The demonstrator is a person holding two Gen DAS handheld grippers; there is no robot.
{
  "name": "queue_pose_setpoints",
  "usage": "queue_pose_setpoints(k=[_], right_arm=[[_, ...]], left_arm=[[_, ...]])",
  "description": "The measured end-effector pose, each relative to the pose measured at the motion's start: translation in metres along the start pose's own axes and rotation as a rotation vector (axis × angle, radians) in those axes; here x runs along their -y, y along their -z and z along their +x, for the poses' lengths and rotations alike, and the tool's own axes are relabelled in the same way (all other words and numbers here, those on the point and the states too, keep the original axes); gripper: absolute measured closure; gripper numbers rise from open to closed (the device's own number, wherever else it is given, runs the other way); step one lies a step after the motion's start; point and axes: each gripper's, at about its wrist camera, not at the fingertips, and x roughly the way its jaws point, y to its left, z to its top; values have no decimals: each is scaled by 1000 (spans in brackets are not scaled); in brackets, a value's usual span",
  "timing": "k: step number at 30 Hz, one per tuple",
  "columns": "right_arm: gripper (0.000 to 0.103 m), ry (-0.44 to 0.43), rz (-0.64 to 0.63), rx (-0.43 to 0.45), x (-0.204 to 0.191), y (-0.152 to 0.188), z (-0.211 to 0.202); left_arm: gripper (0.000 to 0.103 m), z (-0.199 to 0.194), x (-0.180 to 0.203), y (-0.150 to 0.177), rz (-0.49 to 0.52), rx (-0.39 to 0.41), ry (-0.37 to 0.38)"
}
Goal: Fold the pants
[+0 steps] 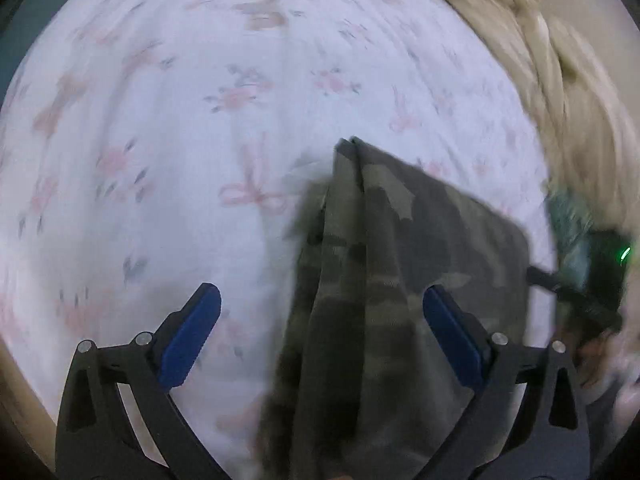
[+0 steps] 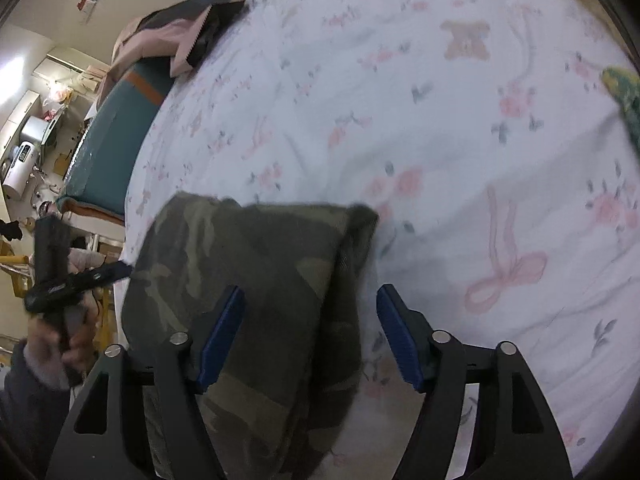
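Camouflage pants (image 1: 384, 264) lie folded on a white floral bed sheet (image 1: 180, 120). My left gripper (image 1: 320, 320) is open, its fingers straddling the near end of the pants, with the cloth between the blue pads (image 1: 452, 336). In the right wrist view the pants (image 2: 248, 280) lie under and between the fingers of my open right gripper (image 2: 312, 332). The other gripper (image 2: 60, 280) shows at the left edge of the right wrist view, held by a hand, its tip at the pants' edge. Both views are blurred.
A beige blanket (image 1: 540, 60) is bunched at the far right of the bed. A pink and dark garment pile (image 2: 180, 36) sits at the bed's far corner. A teal mattress side (image 2: 116, 136) and room clutter lie beyond the bed's left edge. A green patterned cloth (image 2: 624, 96) is at right.
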Motion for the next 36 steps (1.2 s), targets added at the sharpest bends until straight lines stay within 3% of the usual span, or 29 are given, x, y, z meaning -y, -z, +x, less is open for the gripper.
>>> queue_pose_setpoints(k=[2,5,7,10,11,14,18,20,25,27,28,29,30,32,36], right_arm=[[31,-7,34,11,9,3,-5],[31,-33,105,69,10,17,-23],[30,-34,161,92,7,33,-32],[13,-89,293,102,10,71,-34],[13,-116,316,71,10,82,-28],[13,-88,285,34,5,89,-13],[13,-86,236,16,2,71,5],[13,-55,231,-7,3,72,14],[19,-149,181,-110,-19,90,32],[20,-80,100,-61,-31,90,39],[31,-75,96,-28,-32,87,38],[69,-110,108,-31,-34,84,41],[75,-118,107,-28,-36,83,42],[80,-74,1,-10,-55,84,40],[82,-166,-17,44,-82,80,19]], left_arm=[[4,1,10,2,47,48,-35],[4,-6,18,-11,47,47,26],[3,-8,21,-21,73,56,-5],[3,7,26,-32,103,20,-14],[3,12,23,-29,96,-9,10],[3,33,24,-18,95,-58,42],[4,21,24,-8,108,-5,79],[4,29,24,-7,114,-49,51],[7,46,29,-1,111,-100,115],[13,53,37,2,137,-85,88],[23,57,44,4,166,-80,61],[38,58,48,5,184,-69,52],[44,58,52,5,200,-62,46],[73,47,60,5,238,-36,27],[85,16,61,0,253,-19,35]])
